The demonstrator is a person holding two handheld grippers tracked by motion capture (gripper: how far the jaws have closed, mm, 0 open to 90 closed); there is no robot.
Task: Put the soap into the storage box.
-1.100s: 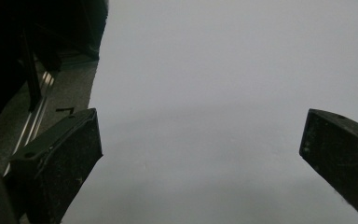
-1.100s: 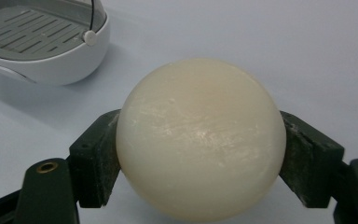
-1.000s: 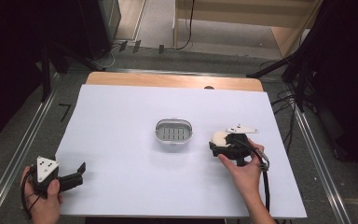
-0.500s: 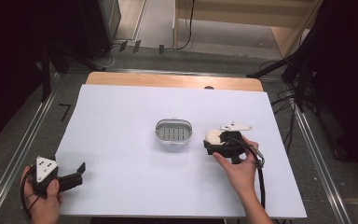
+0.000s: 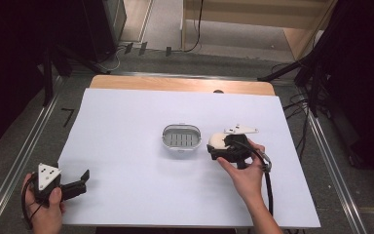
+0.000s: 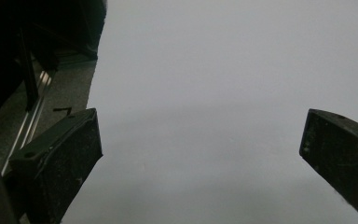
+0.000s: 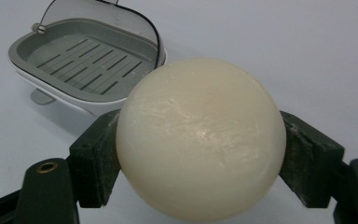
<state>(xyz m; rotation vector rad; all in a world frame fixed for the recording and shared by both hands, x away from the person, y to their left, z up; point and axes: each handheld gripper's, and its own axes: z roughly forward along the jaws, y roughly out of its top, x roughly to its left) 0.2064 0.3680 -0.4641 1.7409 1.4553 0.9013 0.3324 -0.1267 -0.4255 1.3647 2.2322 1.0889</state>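
On the white table (image 5: 141, 195), near its middle, sits a grey soap dish (image 5: 181, 138) with a slotted floor, its clear lid tipped open behind it as my right gripper view shows. Just to the right of that dish my right gripper (image 5: 217, 146) grips a round, cream-white bar of soap (image 7: 200, 137), one black jaw pressed against each side of it. From above, the soap (image 5: 218, 141) sits close beside the dish but not in it, and I cannot tell whether it rests on the table or is lifted off it. My right hand (image 5: 243, 171) wraps the gripper from behind, with the cable trailing back along my forearm. Far off at the near left corner of the table, my left gripper (image 5: 80, 181) is held with its jaws spread wide and nothing between them, over bare white surface.
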